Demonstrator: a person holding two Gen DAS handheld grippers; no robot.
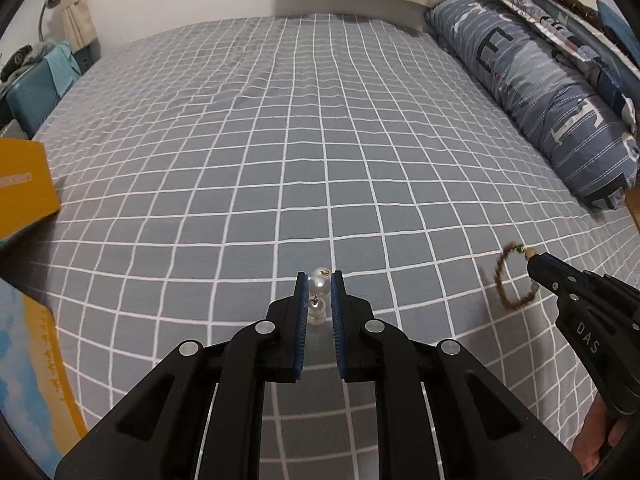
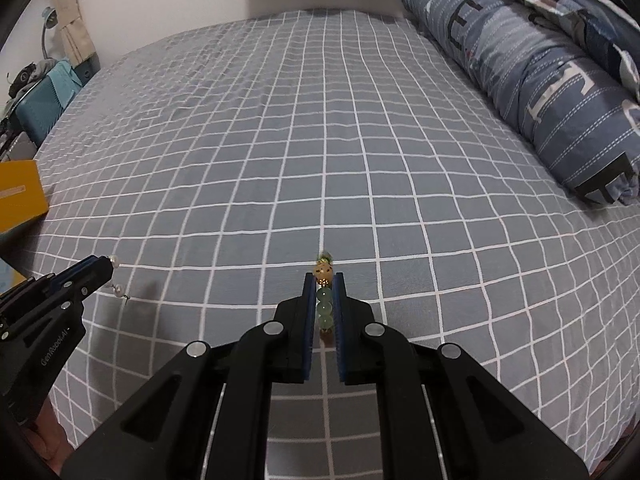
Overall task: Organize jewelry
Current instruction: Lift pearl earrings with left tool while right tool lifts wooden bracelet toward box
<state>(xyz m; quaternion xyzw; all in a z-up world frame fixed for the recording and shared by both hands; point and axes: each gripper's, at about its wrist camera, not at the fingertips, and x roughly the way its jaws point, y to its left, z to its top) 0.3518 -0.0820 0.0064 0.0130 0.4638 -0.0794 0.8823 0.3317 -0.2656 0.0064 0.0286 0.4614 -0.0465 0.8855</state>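
Left wrist view: ahead of our grippers spreads a grey grid-checked bedsheet (image 1: 280, 140), one long blue bolster (image 1: 532, 92) far right, one yellow box (image 1: 24, 184) left. Our left gripper (image 1: 319, 292) pinches one pearl earring (image 1: 319, 286); our right gripper (image 2: 324, 296) pinches one beaded bracelet (image 2: 324, 300) above the sheet.

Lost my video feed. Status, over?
Left hand-held gripper shut on pearls. Right hand-held gripper shut on bracelet. Both over the bed; path clear.
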